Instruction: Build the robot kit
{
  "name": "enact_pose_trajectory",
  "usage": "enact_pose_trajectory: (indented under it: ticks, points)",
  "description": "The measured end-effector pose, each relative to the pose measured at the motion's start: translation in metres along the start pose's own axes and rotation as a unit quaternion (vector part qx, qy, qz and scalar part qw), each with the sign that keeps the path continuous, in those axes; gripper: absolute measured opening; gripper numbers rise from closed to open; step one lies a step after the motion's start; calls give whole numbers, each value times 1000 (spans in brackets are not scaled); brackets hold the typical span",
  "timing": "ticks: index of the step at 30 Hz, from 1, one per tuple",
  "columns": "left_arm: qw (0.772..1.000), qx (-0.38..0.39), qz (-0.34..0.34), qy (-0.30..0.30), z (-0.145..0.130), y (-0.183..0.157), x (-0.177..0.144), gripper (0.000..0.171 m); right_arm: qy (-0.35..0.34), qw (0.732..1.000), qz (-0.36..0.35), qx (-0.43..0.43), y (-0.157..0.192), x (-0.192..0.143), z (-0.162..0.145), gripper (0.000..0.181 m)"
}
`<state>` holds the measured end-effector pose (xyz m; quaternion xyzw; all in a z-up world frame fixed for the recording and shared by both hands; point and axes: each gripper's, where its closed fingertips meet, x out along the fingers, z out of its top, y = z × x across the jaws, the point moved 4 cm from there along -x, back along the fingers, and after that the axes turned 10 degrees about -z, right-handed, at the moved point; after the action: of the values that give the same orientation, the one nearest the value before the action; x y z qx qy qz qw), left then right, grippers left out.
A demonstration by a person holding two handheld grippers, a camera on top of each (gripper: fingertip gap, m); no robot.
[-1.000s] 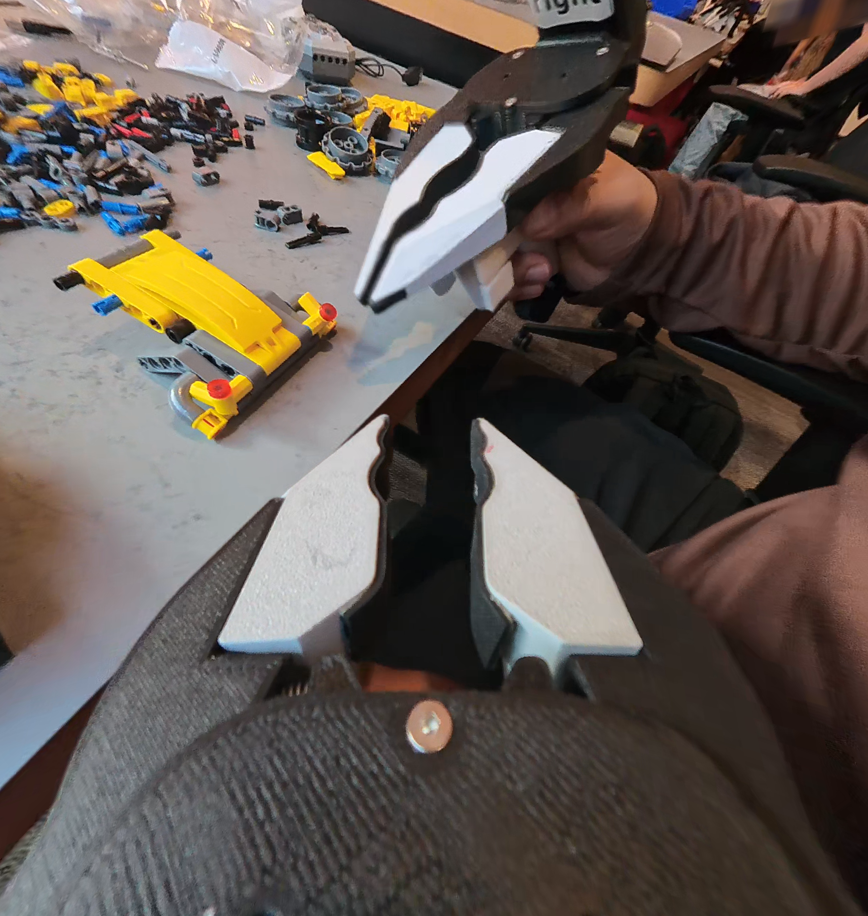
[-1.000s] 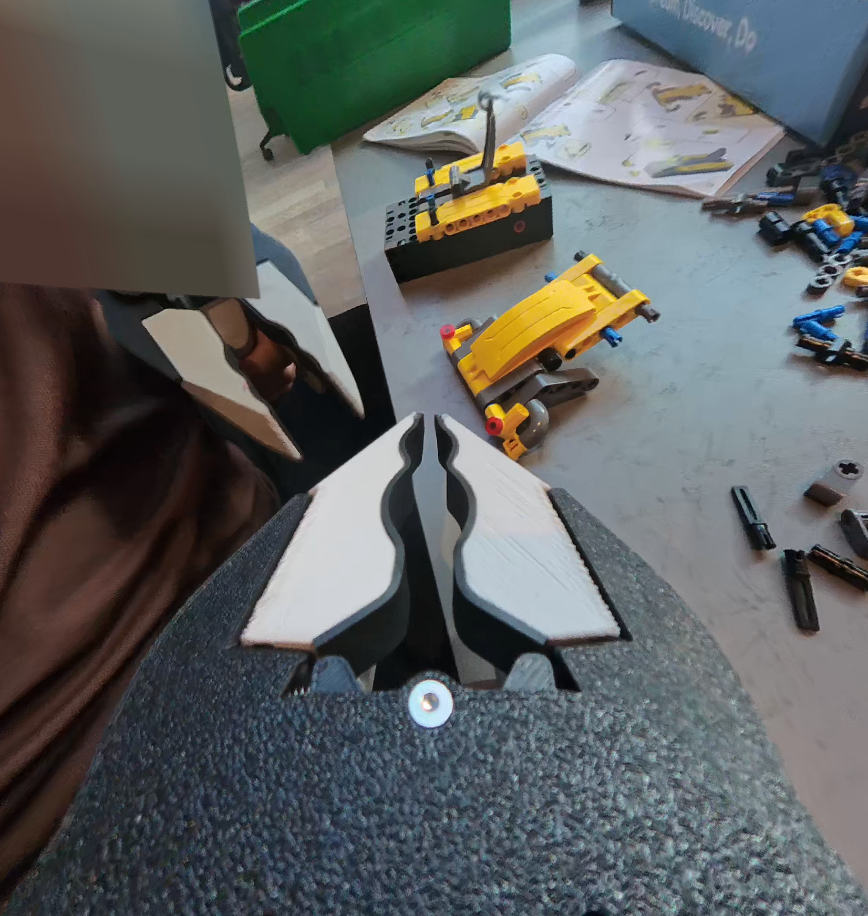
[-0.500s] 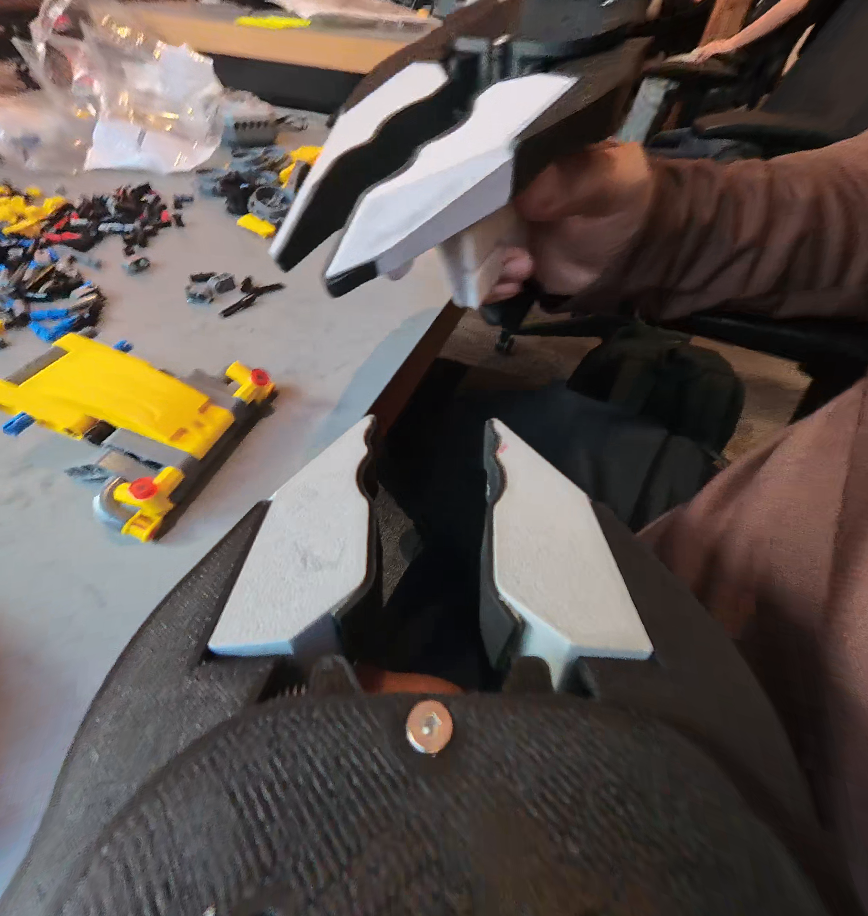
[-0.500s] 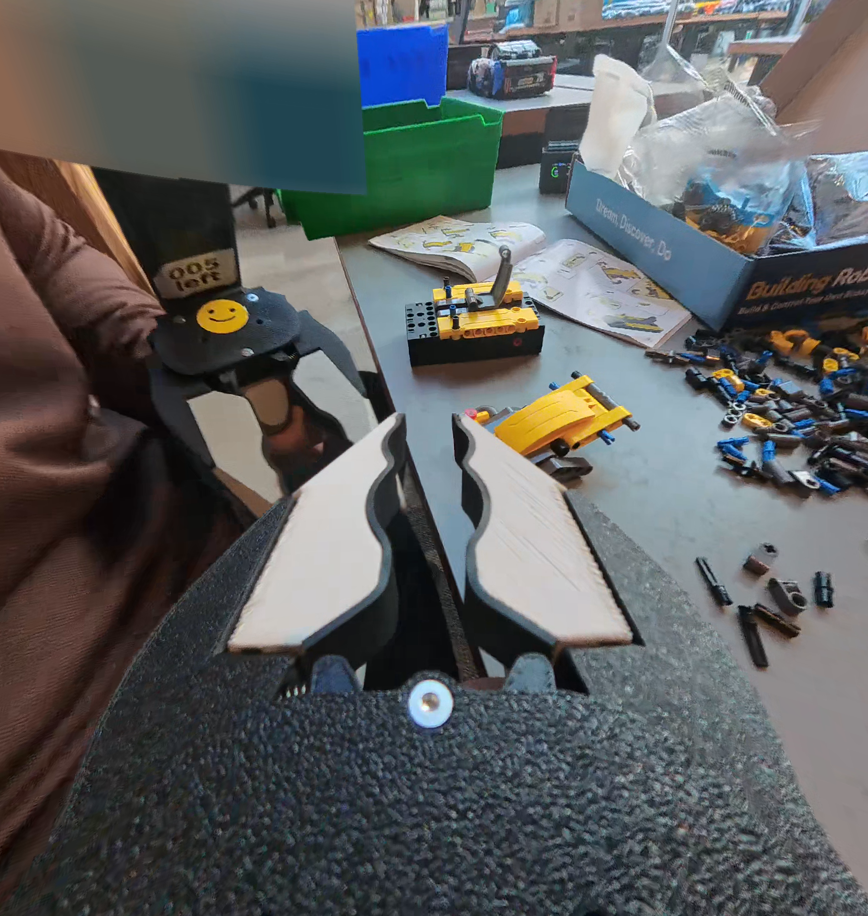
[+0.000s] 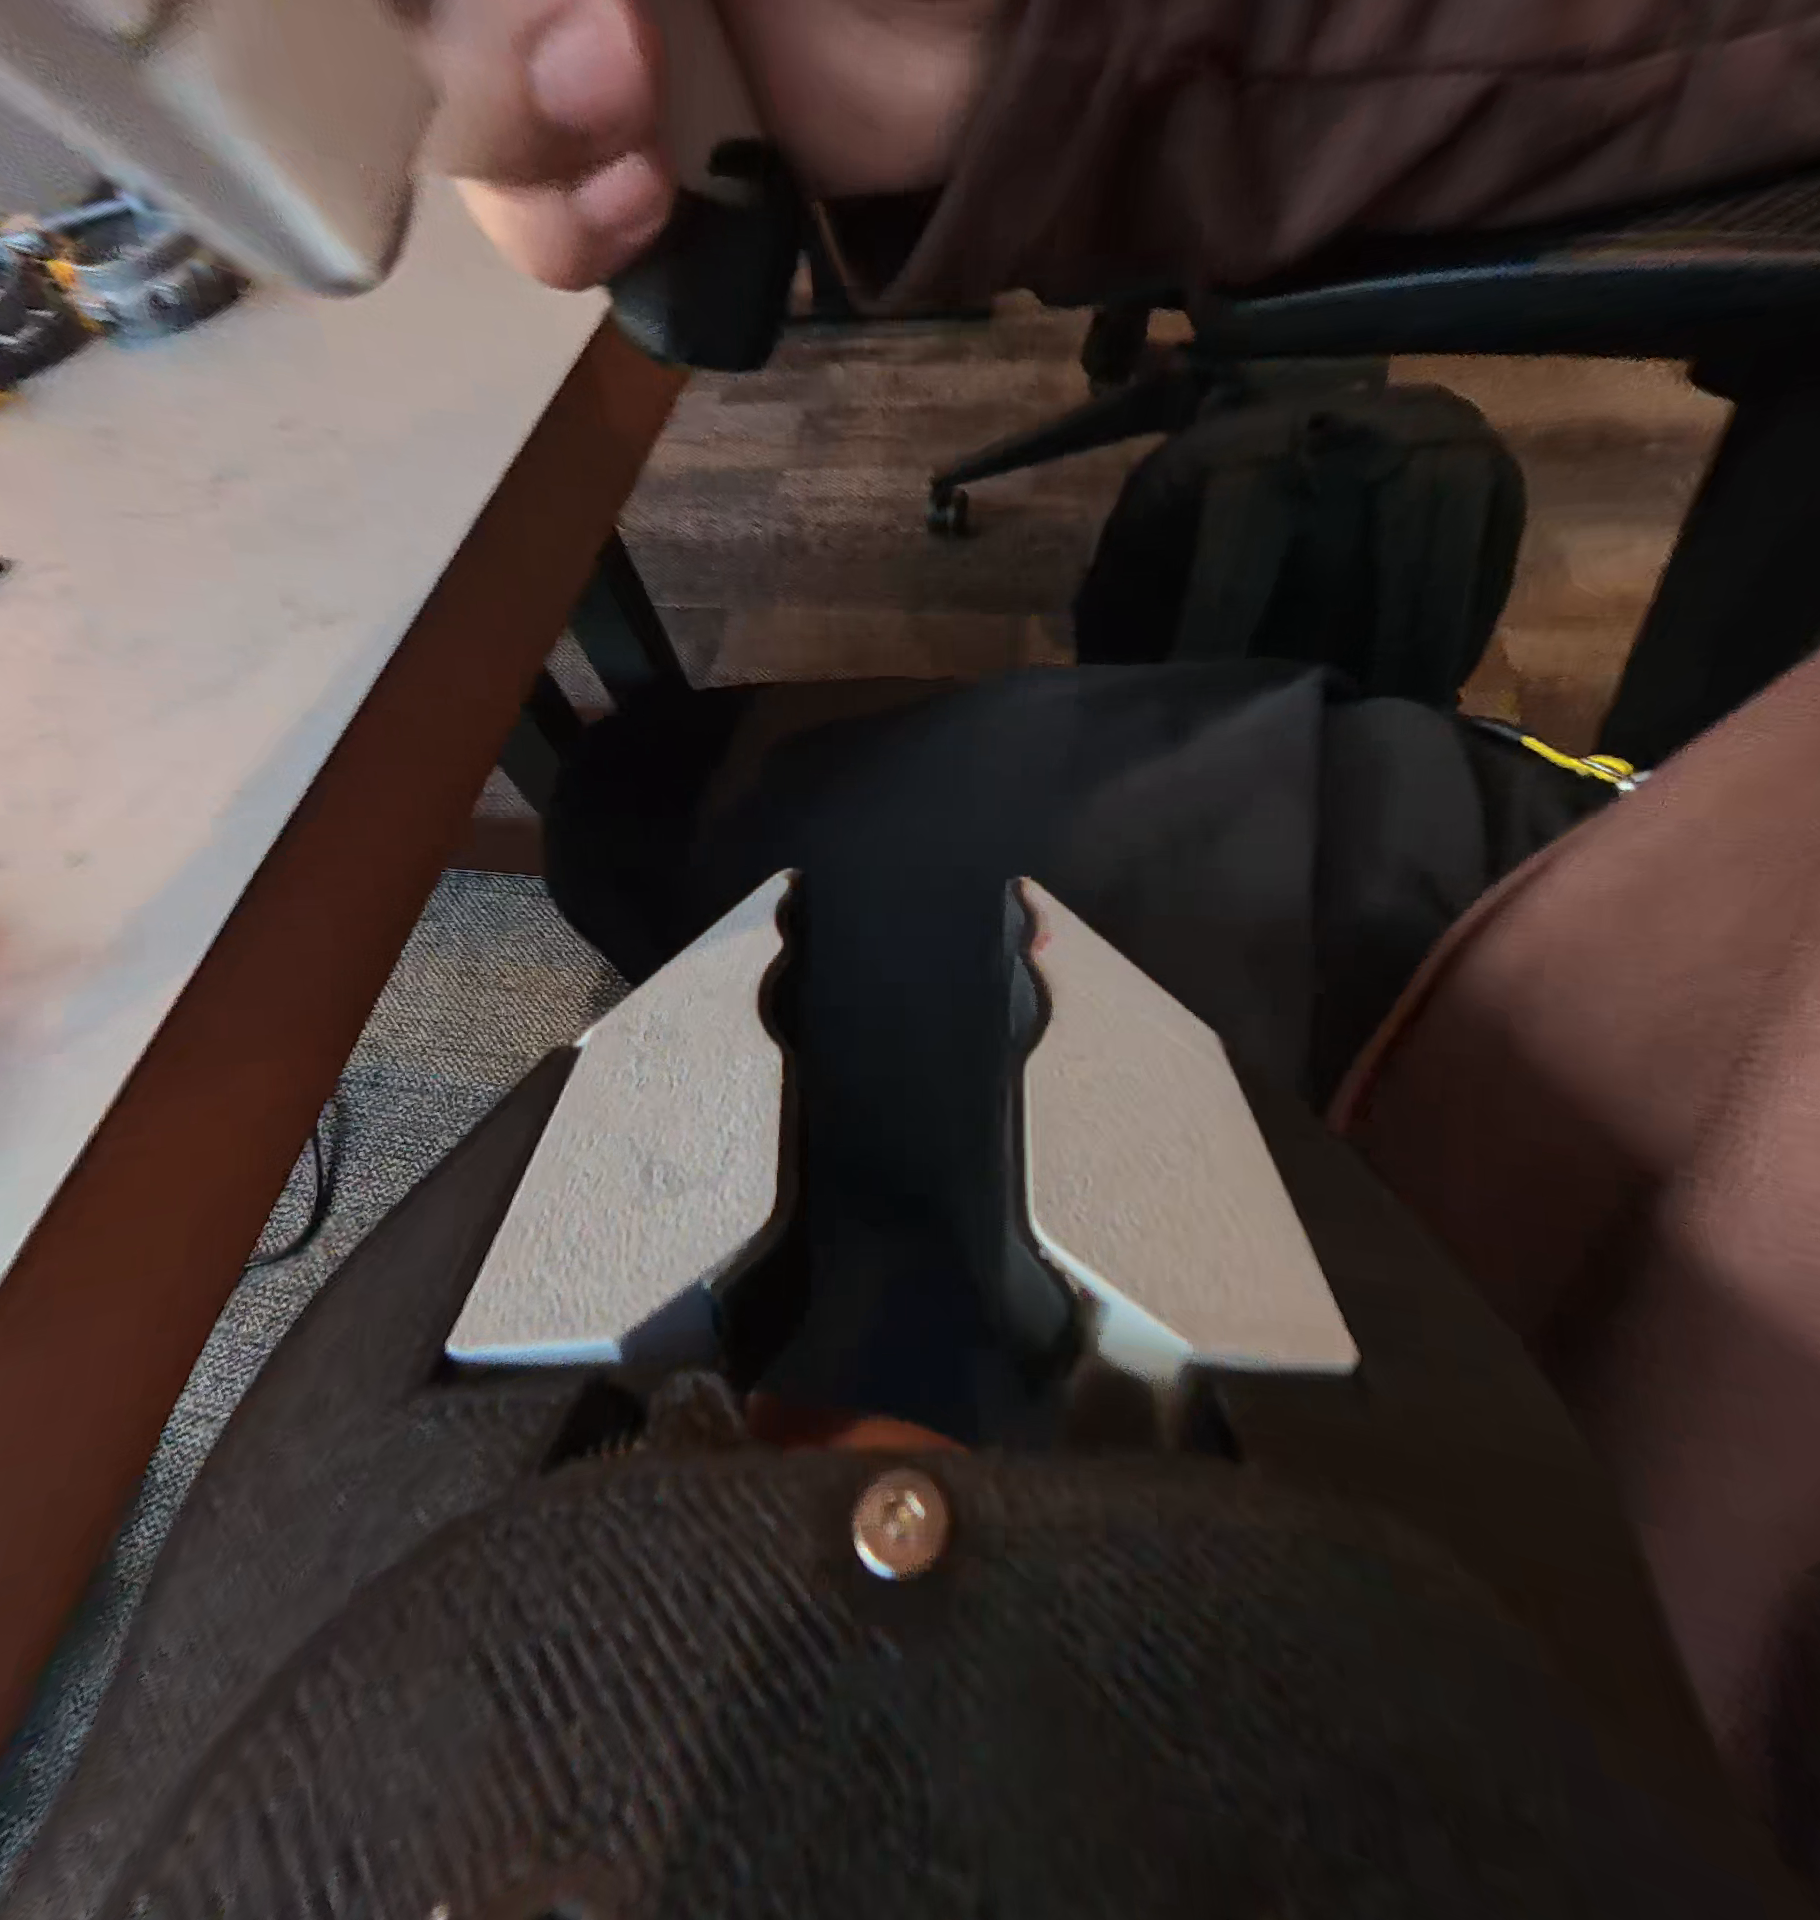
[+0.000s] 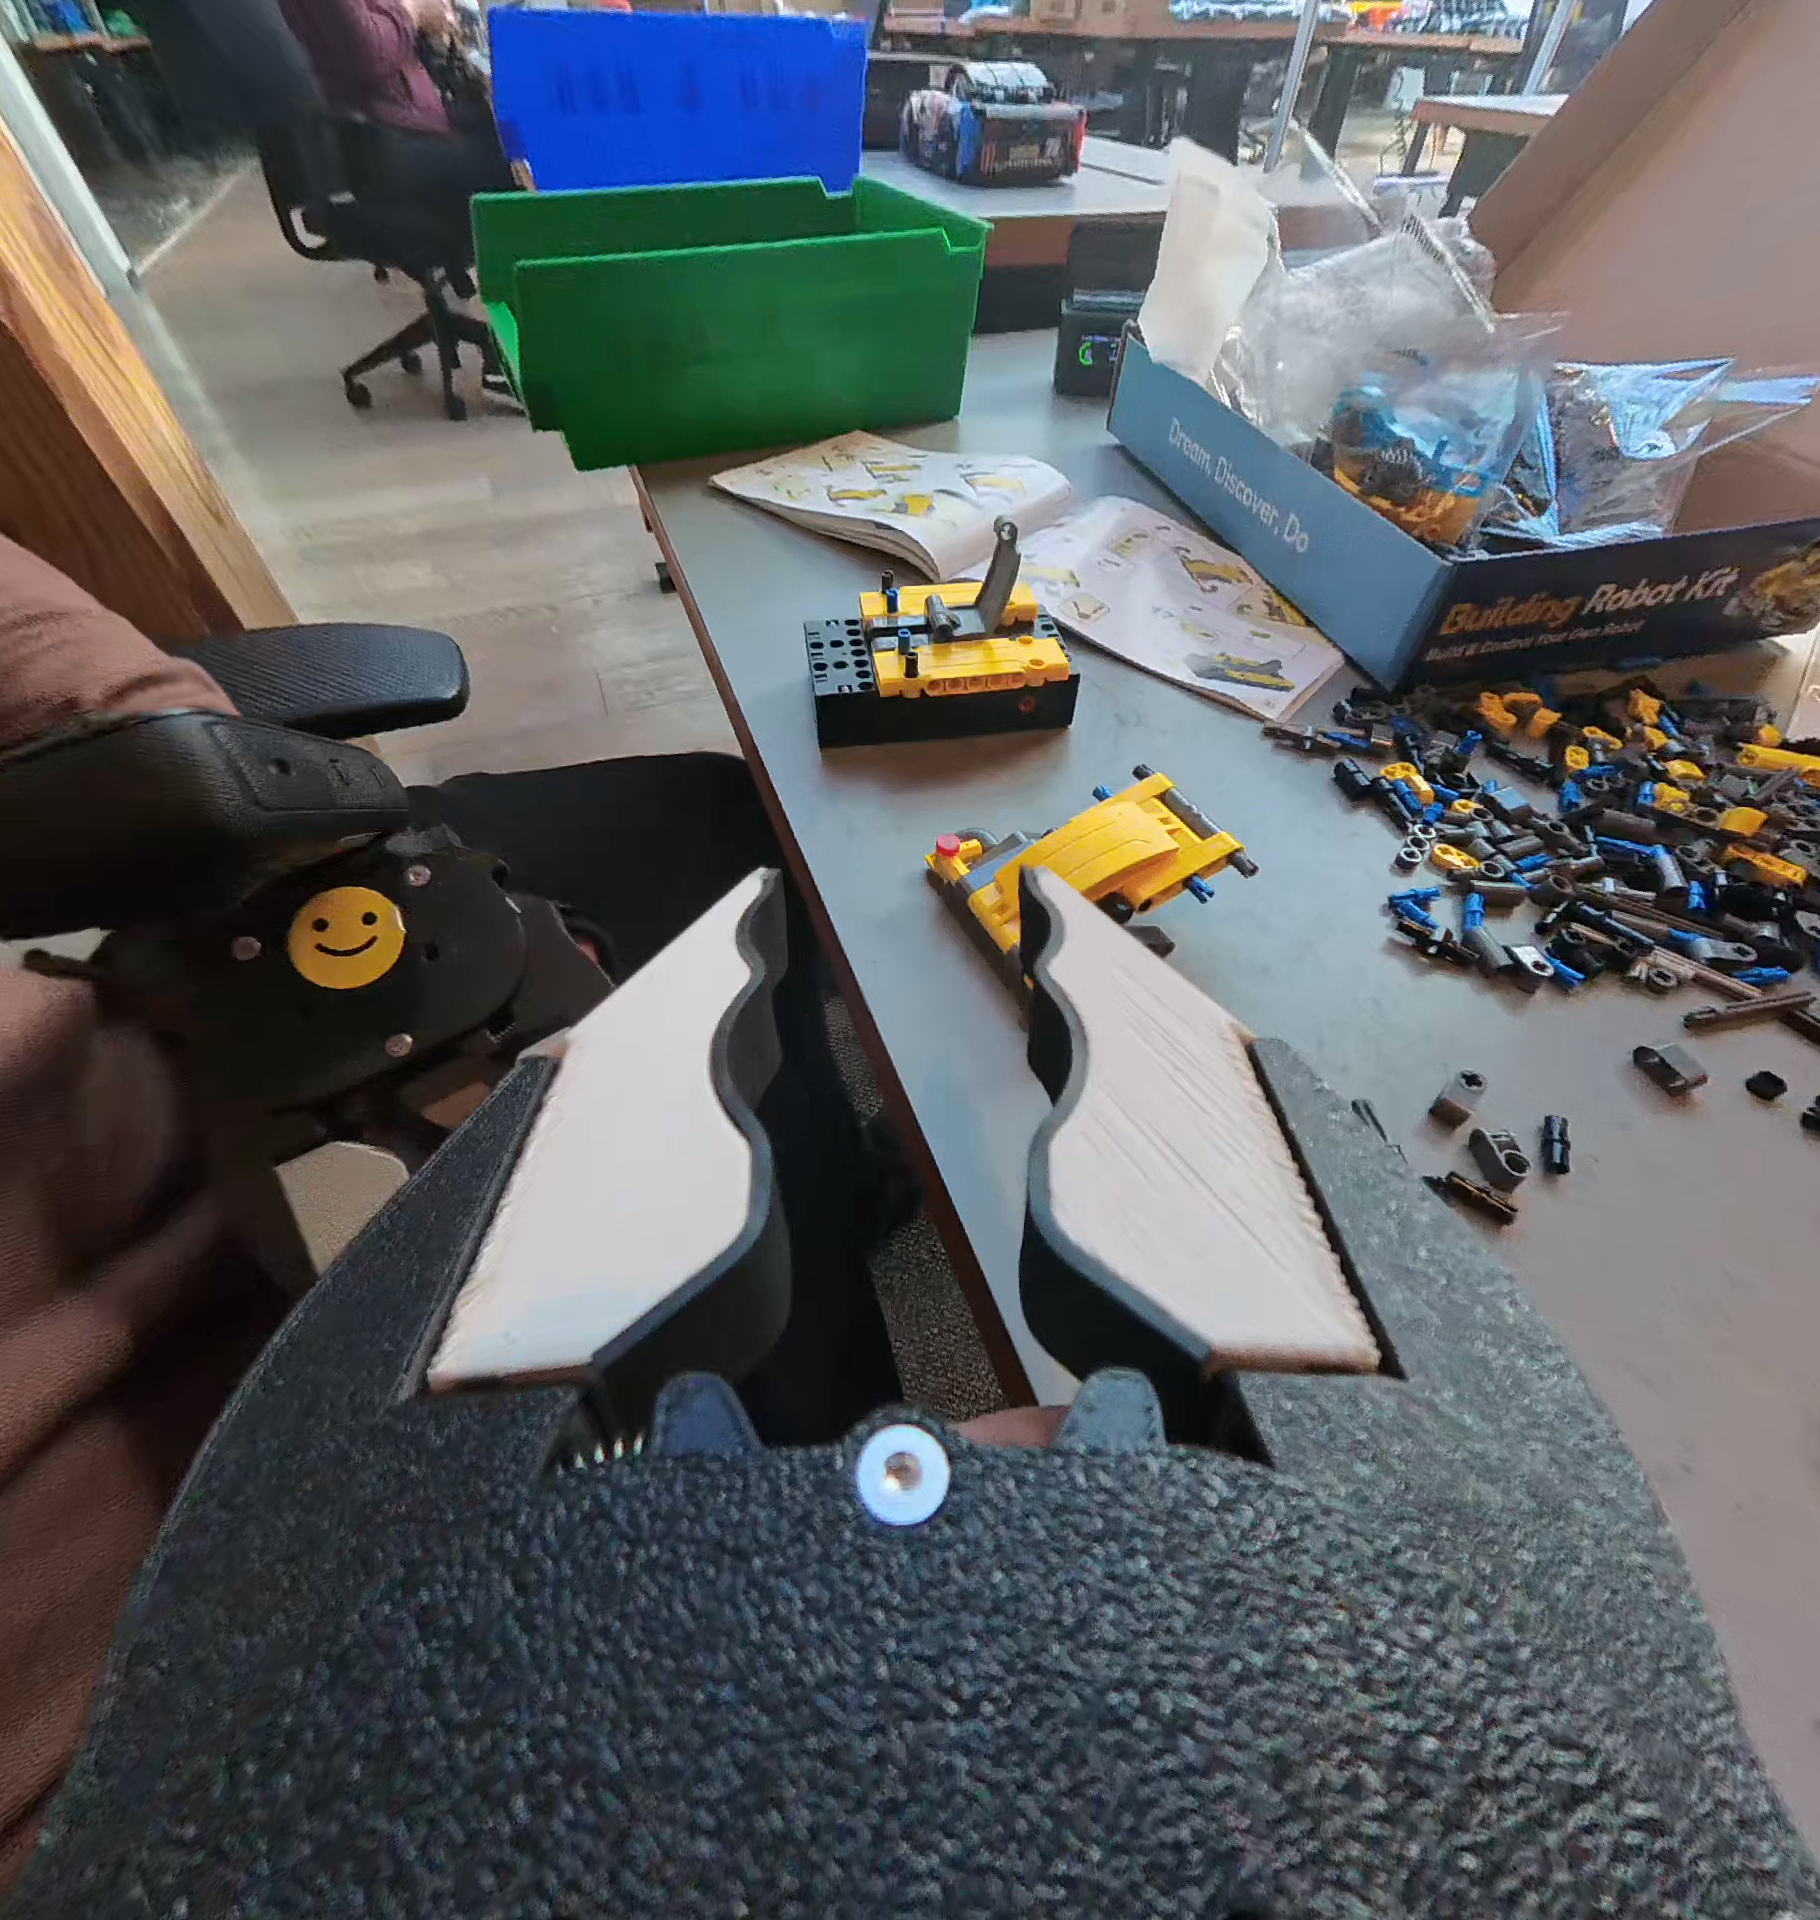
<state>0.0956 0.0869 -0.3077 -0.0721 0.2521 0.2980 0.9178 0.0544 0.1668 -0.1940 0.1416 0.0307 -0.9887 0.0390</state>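
My left gripper (image 5: pixel 901 894) is open and empty, held low beside the table edge (image 5: pixel 366 790), over a person's dark trousers (image 5: pixel 1093 831). Its black body with a yellow smiley sticker (image 6: pixel 345 935) shows at the left of the right wrist view. My right gripper (image 6: pixel 901 894) is open and empty, above the table's near edge. A yellow and grey brick-built model (image 6: pixel 1082 862) lies just beyond its right finger. A black block with yellow beams and a grey lever (image 6: pixel 942 655) stands farther back. A hand on the right gripper's handle (image 5: pixel 594 135) shows at the top of the left wrist view.
A heap of small blue, black and yellow parts (image 6: pixel 1612 831) covers the table's right side. An open blue box with plastic bags (image 6: pixel 1457 499), instruction booklets (image 6: pixel 989 520) and a green bin (image 6: pixel 729 312) lie farther back. Office chairs (image 5: pixel 1301 343) stand on the floor. Tip to tip, the grippers are about 15 cm apart.
Both grippers have opened wider. The left gripper dropped below the table edge and now faces the floor and lap. The right gripper pulled back and tilted up, showing more of the table.
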Motion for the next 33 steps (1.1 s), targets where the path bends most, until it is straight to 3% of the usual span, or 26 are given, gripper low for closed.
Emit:
enact_pose_trajectory:
  ticks: [4, 8, 13, 15, 19, 23, 26, 28, 33]
  points:
    - [998, 25, -48, 22, -3, -9, 2, 34, 26, 1000, -8, 1, -6, 9, -11, 41]
    - [995, -6, -92, 21, -10, -7, 2, 37, 43, 999, -9, 14, -14, 13, -22, 41]
    - [998, 17, -21, 62, -13, 17, -3, 38, 45, 998, 1, 37, -26, 22, -20, 41]
    - [999, 7, -7, 49, -12, 24, -9, 37, 39, 998, 16, 52, -30, 29, -11, 41]
    - [998, -46, -1, 48, -22, 36, -24, 52, 50, 998, 21, 33, -48, 51, 1, 42]
    - [999, -41, -14, 22, -20, 48, -45, 51, 29, 998, 26, 42, -64, 81, 20, 42]
    - [995, -90, -44, -11, -19, 51, -52, 53, 27, 998, 39, 42, -68, 98, 25, 42]
    - [994, -88, -66, -10, -14, 48, -52, 57, 33, 998, 46, 37, -69, 102, 27, 42]
    - [995, -83, -48, -15, -5, 46, -47, 54, 16, 998, 45, 35, -70, 94, 30, 41]
